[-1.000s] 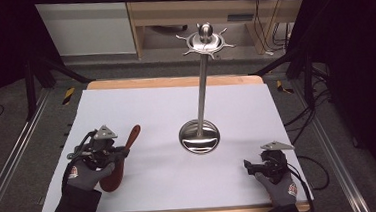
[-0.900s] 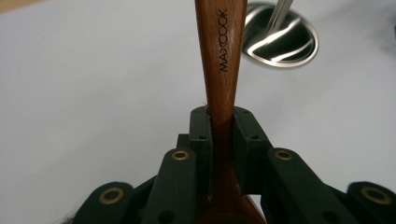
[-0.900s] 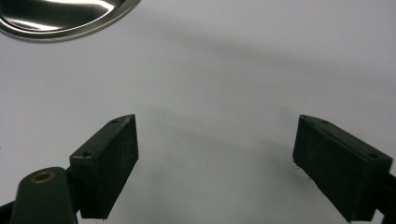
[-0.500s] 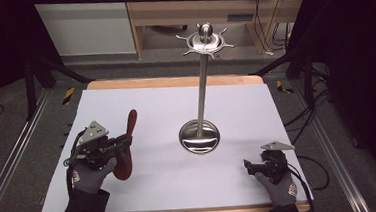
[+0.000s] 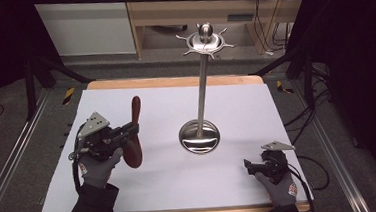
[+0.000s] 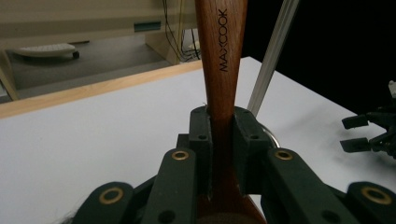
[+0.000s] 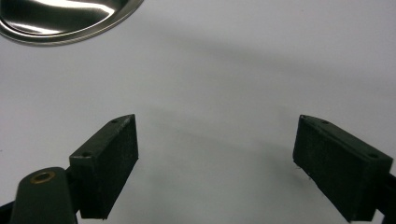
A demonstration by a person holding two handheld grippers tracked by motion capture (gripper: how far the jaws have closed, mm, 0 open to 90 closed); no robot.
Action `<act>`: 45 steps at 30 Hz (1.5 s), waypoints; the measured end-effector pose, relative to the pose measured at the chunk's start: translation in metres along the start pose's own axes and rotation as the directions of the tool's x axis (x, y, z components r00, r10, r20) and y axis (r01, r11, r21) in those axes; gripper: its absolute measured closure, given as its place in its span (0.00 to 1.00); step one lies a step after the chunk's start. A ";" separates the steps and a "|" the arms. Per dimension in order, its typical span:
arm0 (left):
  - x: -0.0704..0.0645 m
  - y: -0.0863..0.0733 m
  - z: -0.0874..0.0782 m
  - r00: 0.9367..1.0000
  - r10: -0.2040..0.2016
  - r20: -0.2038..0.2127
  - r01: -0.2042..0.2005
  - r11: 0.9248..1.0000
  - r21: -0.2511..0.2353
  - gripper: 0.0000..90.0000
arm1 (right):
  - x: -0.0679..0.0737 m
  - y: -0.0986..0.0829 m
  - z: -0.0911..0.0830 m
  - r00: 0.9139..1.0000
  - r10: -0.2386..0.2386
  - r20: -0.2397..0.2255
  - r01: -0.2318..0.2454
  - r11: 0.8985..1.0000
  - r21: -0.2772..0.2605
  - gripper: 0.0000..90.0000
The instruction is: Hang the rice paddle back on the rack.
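White table [image 5: 276, 110] before wooden cabinet [image 5: 170, 17]

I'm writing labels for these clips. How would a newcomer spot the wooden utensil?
Start at the tall steel utensil stand mid-table, then look left to the left gripper. Clamped in it is the reddish-brown wooden spoon, the only wooden thing on the white table, its handle stamped MAXCOOK.

Dark wooden spoon [image 5: 135, 135], upright, clamped

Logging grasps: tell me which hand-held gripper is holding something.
The left hand-held gripper: its jaws are clamped on the wooden spoon. The right hand-held gripper is open over bare table.
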State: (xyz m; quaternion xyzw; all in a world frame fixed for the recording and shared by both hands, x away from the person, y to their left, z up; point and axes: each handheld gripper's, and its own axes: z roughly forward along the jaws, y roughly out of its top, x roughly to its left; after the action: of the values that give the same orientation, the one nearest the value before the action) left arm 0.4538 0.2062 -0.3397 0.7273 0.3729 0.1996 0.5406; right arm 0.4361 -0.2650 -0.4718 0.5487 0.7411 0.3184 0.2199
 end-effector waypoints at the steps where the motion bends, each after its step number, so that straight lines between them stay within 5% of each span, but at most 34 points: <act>1: -0.001 0.002 0.001 1.000 0.002 0.003 -0.002 1.000 -0.006 0.87 | 0.000 0.000 0.000 1.000 -0.006 0.001 0.006 1.000 -0.001 0.16; 13: -0.018 0.030 0.005 0.999 0.032 0.031 -0.029 0.997 -0.076 0.87 | 0.000 0.000 0.000 1.000 -0.007 0.002 0.007 1.000 -0.004 0.16; 45: -0.054 0.086 0.014 0.993 0.098 0.067 -0.085 0.981 -0.174 0.87 | -0.001 0.001 -0.001 1.000 0.002 -0.001 -0.002 1.000 -0.013 0.16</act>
State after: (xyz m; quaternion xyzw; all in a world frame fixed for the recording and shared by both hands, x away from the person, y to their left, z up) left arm 0.4571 0.1449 -0.2582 0.7017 0.3001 0.2278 0.6048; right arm 0.4365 -0.2656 -0.4705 0.5480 0.7385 0.3235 0.2227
